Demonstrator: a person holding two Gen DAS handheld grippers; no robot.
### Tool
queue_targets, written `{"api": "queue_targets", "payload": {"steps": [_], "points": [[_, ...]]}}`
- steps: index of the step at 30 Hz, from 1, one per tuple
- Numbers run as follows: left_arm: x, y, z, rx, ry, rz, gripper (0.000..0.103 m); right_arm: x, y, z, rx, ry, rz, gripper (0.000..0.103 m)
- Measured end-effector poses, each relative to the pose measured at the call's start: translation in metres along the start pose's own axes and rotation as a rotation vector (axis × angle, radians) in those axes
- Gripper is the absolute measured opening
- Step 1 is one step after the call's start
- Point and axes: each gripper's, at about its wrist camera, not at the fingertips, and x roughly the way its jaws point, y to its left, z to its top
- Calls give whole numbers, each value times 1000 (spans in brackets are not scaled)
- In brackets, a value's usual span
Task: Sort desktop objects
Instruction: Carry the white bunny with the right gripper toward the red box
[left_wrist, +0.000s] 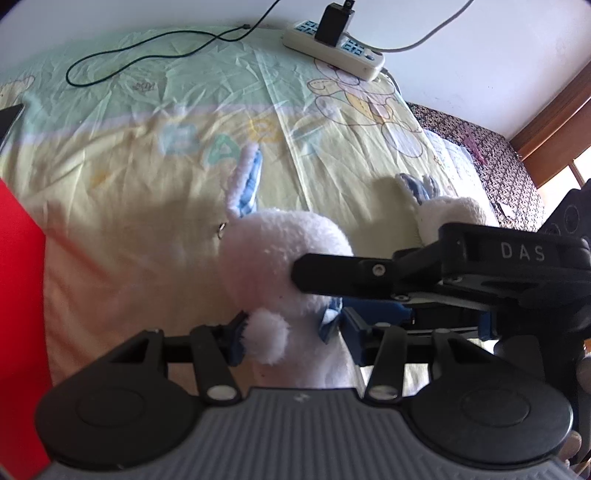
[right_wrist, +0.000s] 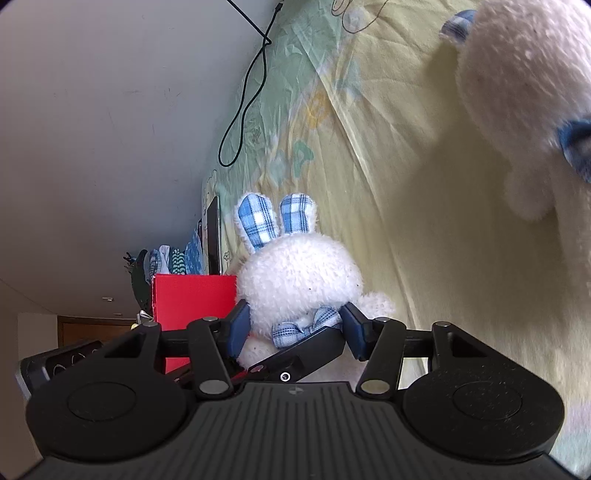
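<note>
A white plush rabbit (left_wrist: 280, 254) with blue plaid ears and a plaid bow lies on a pale yellow-green cartoon sheet (left_wrist: 147, 166). My left gripper (left_wrist: 295, 339) is shut on its lower body, both blue pads sunk into the fur. My right gripper (left_wrist: 325, 295) reaches in from the right and clamps the same rabbit near the neck. In the right wrist view the rabbit (right_wrist: 295, 280) sits between the pads of the right gripper (right_wrist: 295, 328), and a black finger (right_wrist: 306, 347) of the left gripper crosses below it. A second cream plush toy (left_wrist: 450, 214) (right_wrist: 517, 110) lies free beside them.
A red box (left_wrist: 18, 295) (right_wrist: 192, 302) stands at the left edge. A white power strip (left_wrist: 362, 59) with a black charger and a black cable (left_wrist: 147, 55) lie at the far edge by the wall. A dark screen (right_wrist: 213, 236) stands behind the box.
</note>
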Motion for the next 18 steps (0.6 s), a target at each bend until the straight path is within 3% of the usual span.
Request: {"api": "queue_targets", "payload": {"steps": [7, 18], "points": [[-22, -17, -33, 51, 2, 35, 50, -11, 4, -32, -8, 22, 8, 56], [-73, -26, -79, 73, -78, 91, 50, -9, 38, -74, -101, 14, 50, 56]]}}
